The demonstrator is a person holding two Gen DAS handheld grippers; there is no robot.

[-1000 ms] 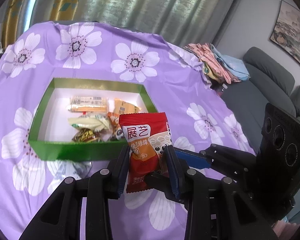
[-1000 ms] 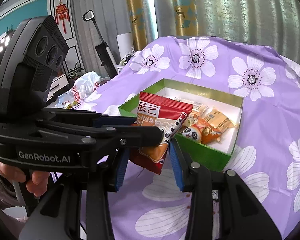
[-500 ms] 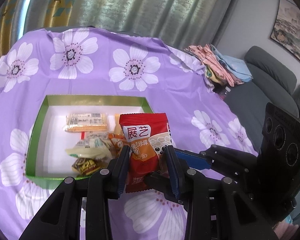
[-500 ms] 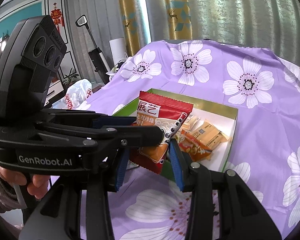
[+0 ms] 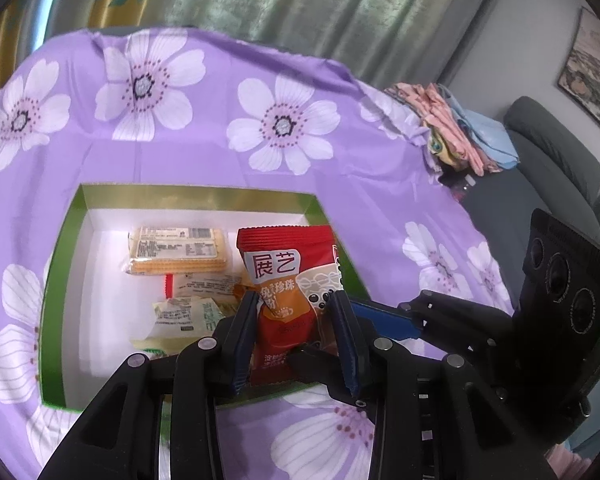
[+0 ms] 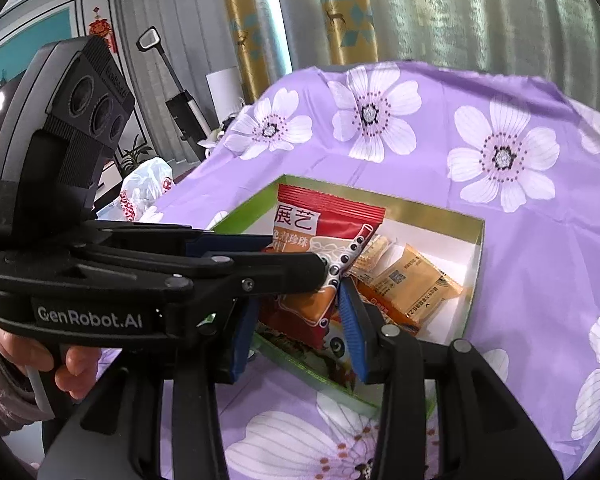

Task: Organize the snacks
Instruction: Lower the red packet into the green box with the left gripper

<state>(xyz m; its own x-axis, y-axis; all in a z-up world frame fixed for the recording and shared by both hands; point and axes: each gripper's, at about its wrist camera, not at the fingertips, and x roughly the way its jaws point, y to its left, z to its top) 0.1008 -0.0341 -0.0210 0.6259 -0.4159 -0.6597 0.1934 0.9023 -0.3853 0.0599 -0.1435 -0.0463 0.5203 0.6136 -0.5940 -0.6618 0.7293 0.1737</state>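
In the left wrist view, you are clamping your left gripper (image 5: 294,304) on the red snack packet (image 5: 284,264). Its ribbed blue pads are pinching the glossy foil in from both side edges, just below the middle. The packet is standing upright at the frame's lower centre. Its long axis is running up the picture, its crimped, saw-toothed top edge is pointing toward the far side and its printed face is turned to this camera. It is hanging over the near right part of the green cardboard box (image 5: 56,280).

In the right wrist view, your right gripper (image 6: 298,300) is angling downward with the same packet between its blue pads. I cannot tell whether those pads are pressing on it. Your left hand (image 6: 40,356), in a soft pinkish sleeve, is wrapping around the left gripper's handle at the lower left, and that gripper is reaching level across the frame.

Beyond the packet, the box is showing a white floor and a gold-lined rim. Inside, a clear rectangular pack of crackers (image 5: 176,250) is lying flat with its long axis running left to right. A tan pillow-shaped packet (image 6: 412,284) is lying at a slant against the box's right side.

The box is sitting on a smooth purple tablecloth (image 5: 220,152) printed with large white flowers. At the far right a pile of folded clothes (image 5: 460,132) is resting beside a grey sofa (image 5: 552,160), with a ribbed grey-green curtain (image 5: 340,12) hanging behind.
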